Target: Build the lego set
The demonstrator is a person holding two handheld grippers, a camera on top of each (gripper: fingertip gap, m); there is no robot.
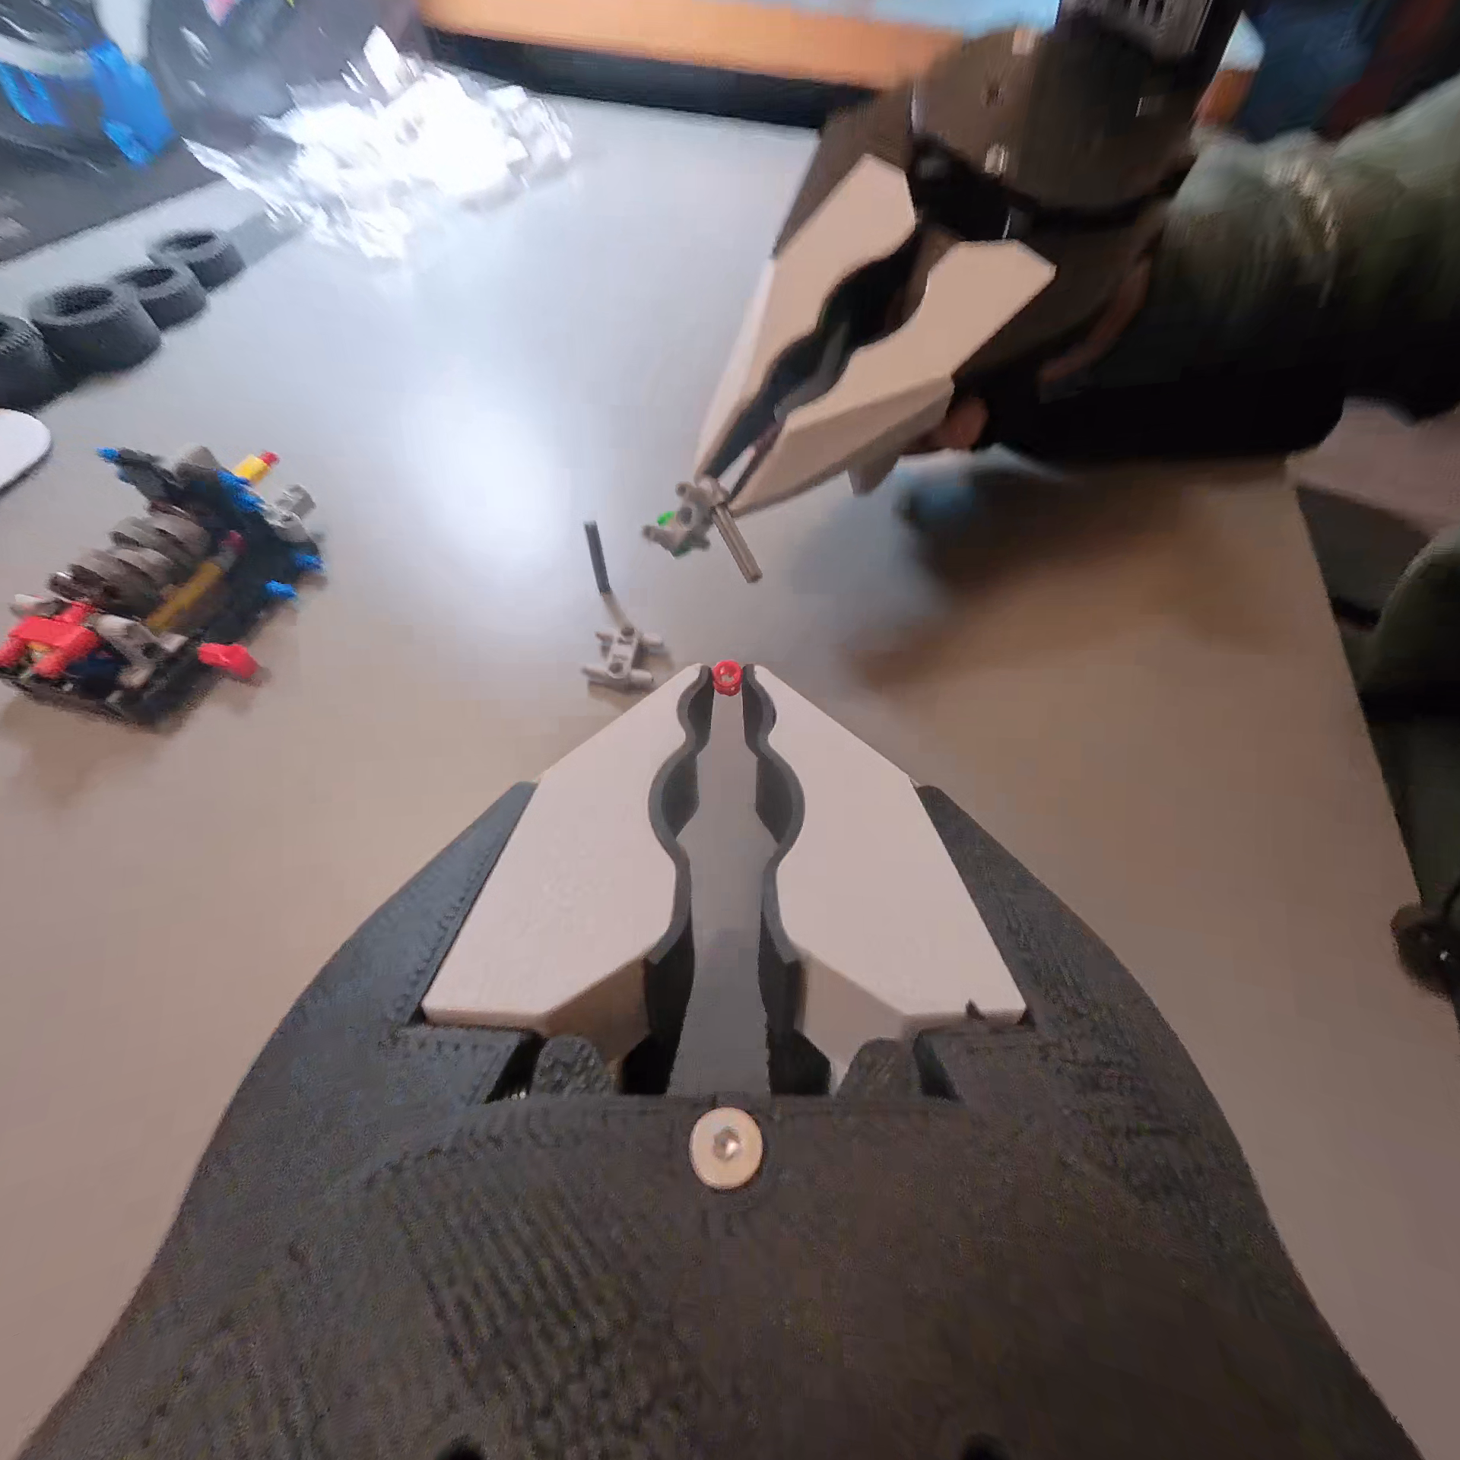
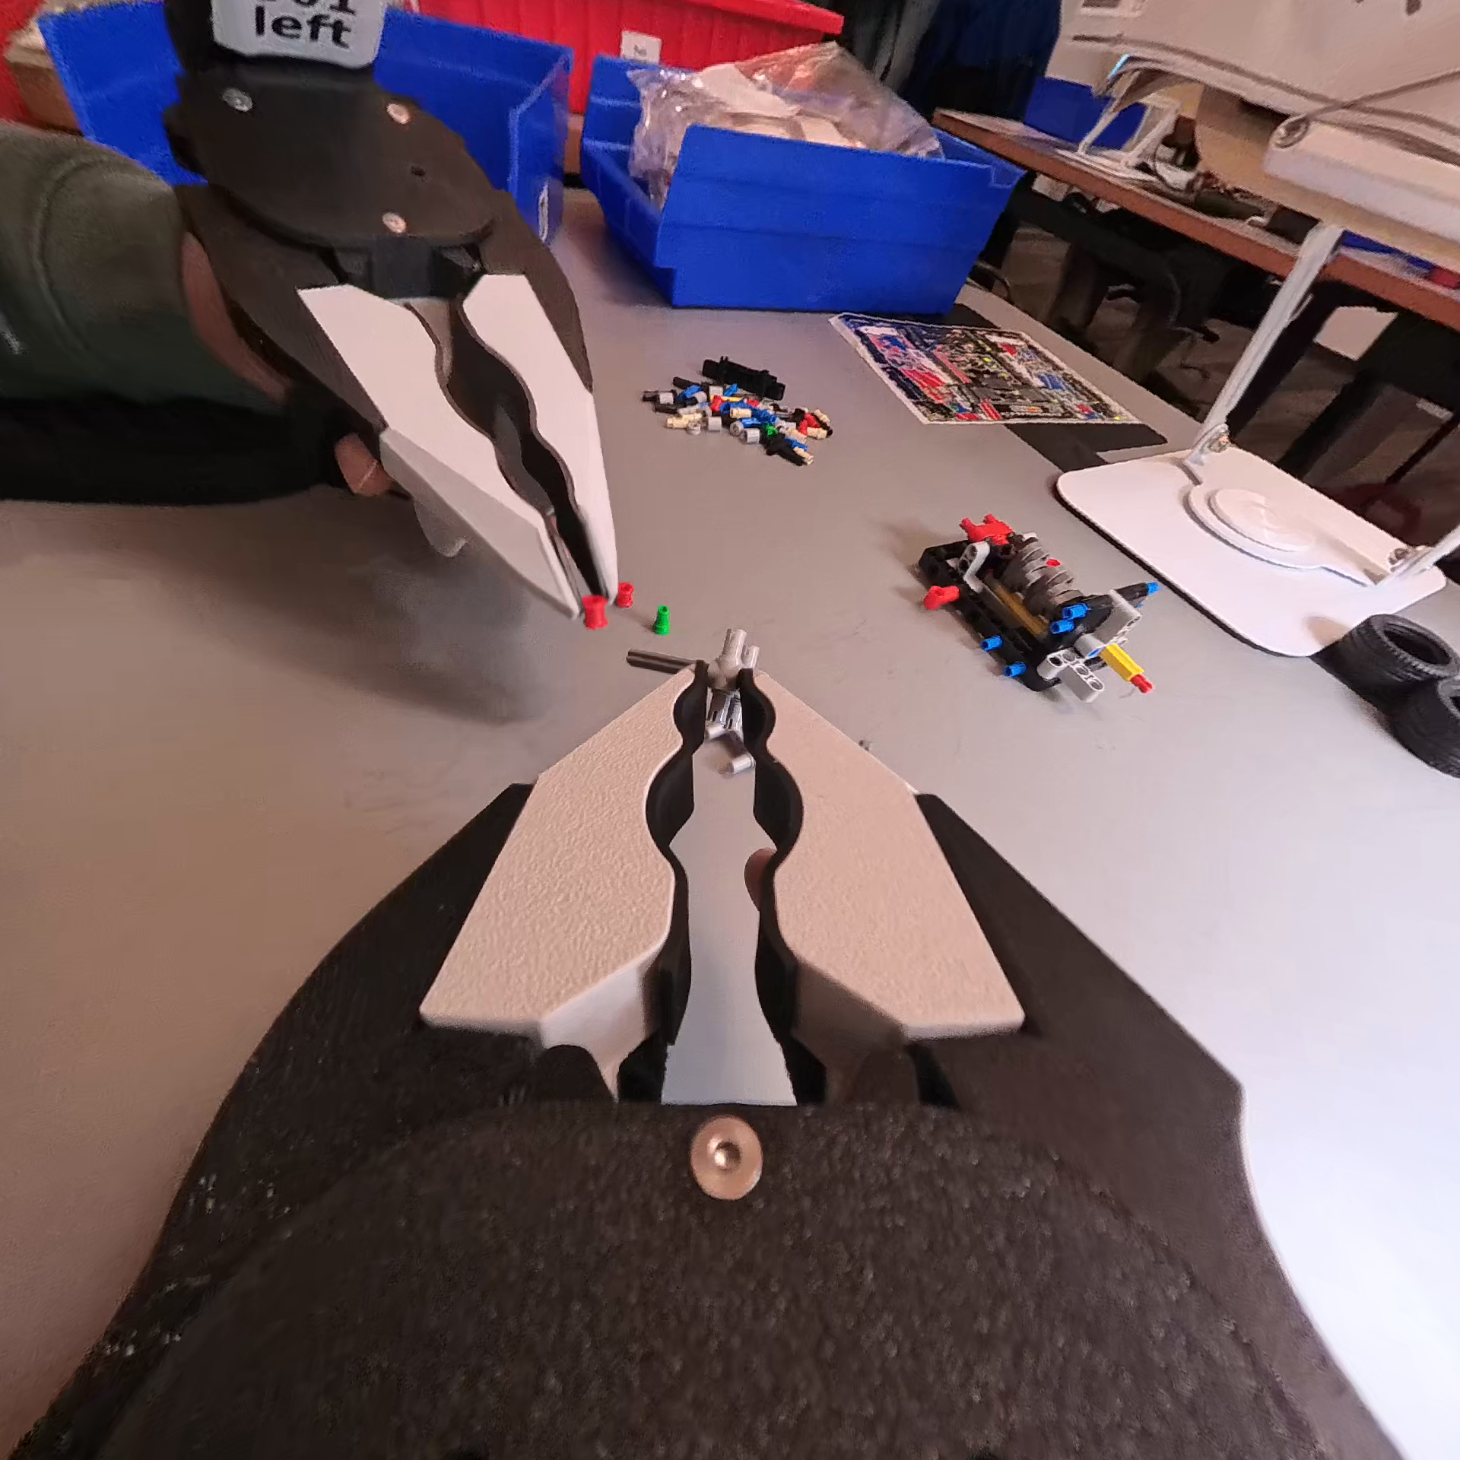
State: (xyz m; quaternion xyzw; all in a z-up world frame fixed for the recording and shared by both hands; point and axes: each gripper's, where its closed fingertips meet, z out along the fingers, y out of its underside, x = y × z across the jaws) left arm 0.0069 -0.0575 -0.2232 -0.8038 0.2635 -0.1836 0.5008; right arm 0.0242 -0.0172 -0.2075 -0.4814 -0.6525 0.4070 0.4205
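My left gripper is shut on a small red bush, held low over the grey table. It also shows in the right wrist view with the red bush at its tips. My right gripper is shut on a grey connector with a dark axle sticking out. It shows in the left wrist view, connector a little above the table. A part-built assembly lies to the right, and in the left wrist view to the left.
A second grey connector with a black axle lies between the grippers. Another red bush and a green piece sit near the left tips. A loose parts pile, blue bins, an instruction sheet, a white lamp base and tyres surround them. One gripper's finger ends stand about 5 cm off the other's.
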